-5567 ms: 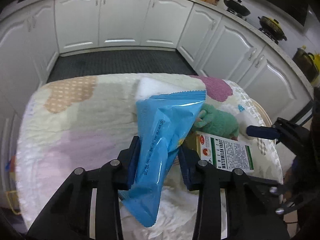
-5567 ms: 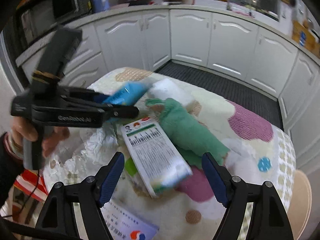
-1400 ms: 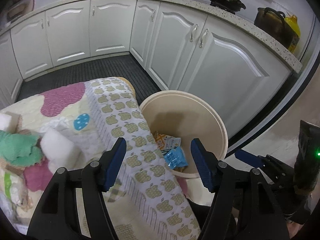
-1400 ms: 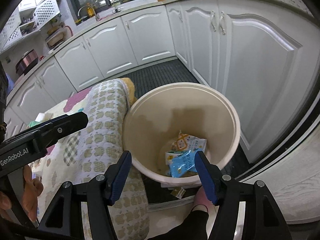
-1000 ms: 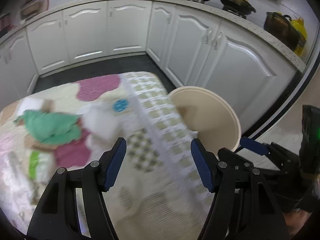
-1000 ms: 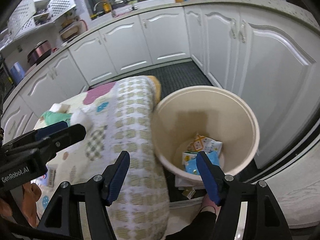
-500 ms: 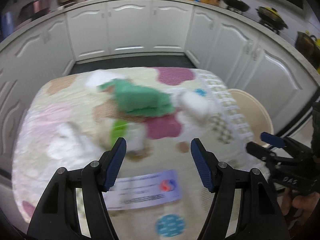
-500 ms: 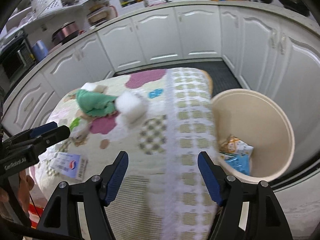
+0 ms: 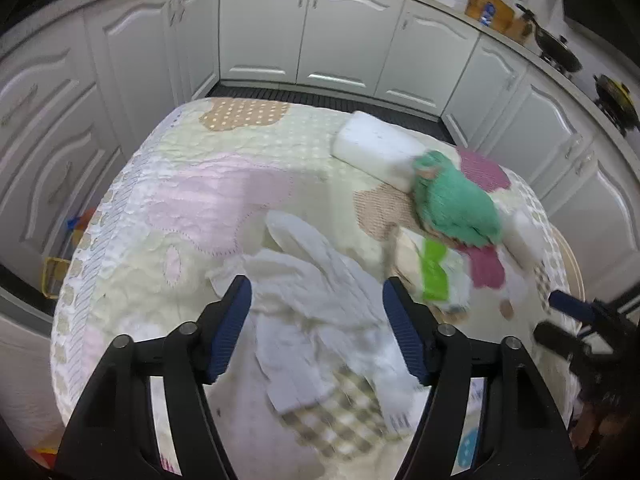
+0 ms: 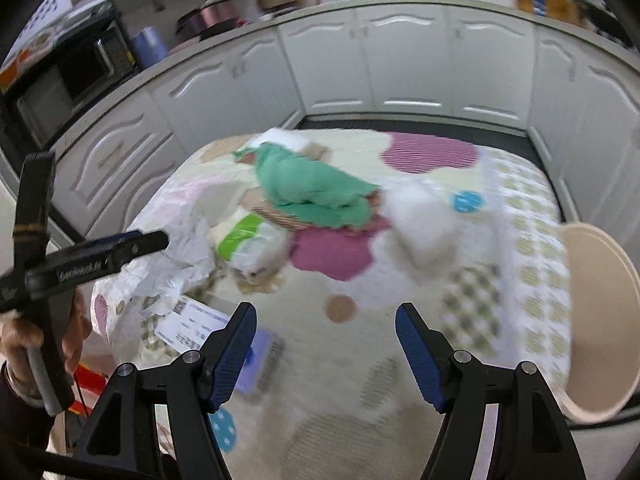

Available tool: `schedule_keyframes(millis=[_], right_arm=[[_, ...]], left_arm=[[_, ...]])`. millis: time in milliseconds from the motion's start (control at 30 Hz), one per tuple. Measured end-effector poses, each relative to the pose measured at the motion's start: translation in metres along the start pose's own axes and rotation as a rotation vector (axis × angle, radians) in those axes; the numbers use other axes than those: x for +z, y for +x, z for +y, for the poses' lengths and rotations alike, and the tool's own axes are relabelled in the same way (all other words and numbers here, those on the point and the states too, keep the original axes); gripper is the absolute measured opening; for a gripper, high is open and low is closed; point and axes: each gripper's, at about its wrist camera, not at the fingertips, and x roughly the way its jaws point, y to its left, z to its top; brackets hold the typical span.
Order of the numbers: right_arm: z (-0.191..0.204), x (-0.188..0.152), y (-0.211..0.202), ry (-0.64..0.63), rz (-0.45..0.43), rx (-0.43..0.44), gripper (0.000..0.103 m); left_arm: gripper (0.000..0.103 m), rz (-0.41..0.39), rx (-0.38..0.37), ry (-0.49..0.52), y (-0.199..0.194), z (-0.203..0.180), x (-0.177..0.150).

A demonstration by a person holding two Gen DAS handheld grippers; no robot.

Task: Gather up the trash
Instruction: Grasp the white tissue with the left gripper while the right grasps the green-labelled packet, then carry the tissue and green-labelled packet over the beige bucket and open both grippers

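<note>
A crumpled white wrapper (image 9: 320, 280) lies on the quilted table (image 9: 192, 200), right under my left gripper (image 9: 316, 292). Its jaws are opening with nothing between them. To the right sit a green-and-white packet (image 9: 436, 276), a green cloth (image 9: 452, 204) and a white foam block (image 9: 376, 148). My right gripper (image 10: 326, 316) hangs open and empty over the quilt (image 10: 520, 240), short of the packet (image 10: 248, 240) and a white wad (image 10: 424, 216). A printed leaflet (image 10: 192, 324) lies by its left finger. The beige bin (image 10: 600, 320) stands past the table's right edge.
White kitchen cabinets (image 9: 304, 32) ring the table, with a dark floor mat (image 10: 400, 124) between. In the right wrist view the left gripper (image 10: 160, 240) and the hand (image 10: 24, 336) holding it reach in from the left. The right gripper (image 9: 550, 316) shows at the left wrist view's right edge.
Both grippers swung away from the bin and back over the table. The bin has slid to the right edge of the right view, and the white wrapper now lies under the left gripper.
</note>
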Motion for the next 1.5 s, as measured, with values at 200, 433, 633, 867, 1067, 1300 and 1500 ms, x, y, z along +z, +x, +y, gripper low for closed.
schedule_keyframes(millis=[200, 433, 633, 867, 1067, 1300, 1500], right_arm=[[0.021, 0.010, 0.019, -0.082, 0.031, 0.015, 0.070], [0.040, 0.027, 0.044, -0.196, 0.054, 0.032, 0.071], [0.060, 0.038, 0.071, -0.319, 0.078, 0.040, 0.073], [0.059, 0.044, 0.097, -0.297, 0.127, 0.049, 0.056], [0.053, 0.035, 0.061, -0.276, 0.064, 0.074, 0.043], [0.037, 0.022, 0.014, -0.203, -0.028, 0.061, 0.043], [0.015, 0.009, -0.020, -0.136, -0.084, 0.030, 0.043]], left_arm=[[0.070, 0.059, -0.004, -0.015, 0.034, 0.000, 0.005], [0.023, 0.057, -0.008, 0.022, 0.043, 0.006, 0.007], [0.011, 0.039, -0.074, 0.009, 0.020, 0.030, 0.008], [0.010, -0.003, -0.075, 0.040, -0.010, 0.035, 0.003], [0.008, -0.005, -0.098, 0.028, -0.013, 0.034, 0.001], [0.008, -0.071, -0.144, 0.077, -0.041, 0.004, 0.009], [0.008, -0.100, -0.186, 0.121, -0.057, -0.030, 0.013]])
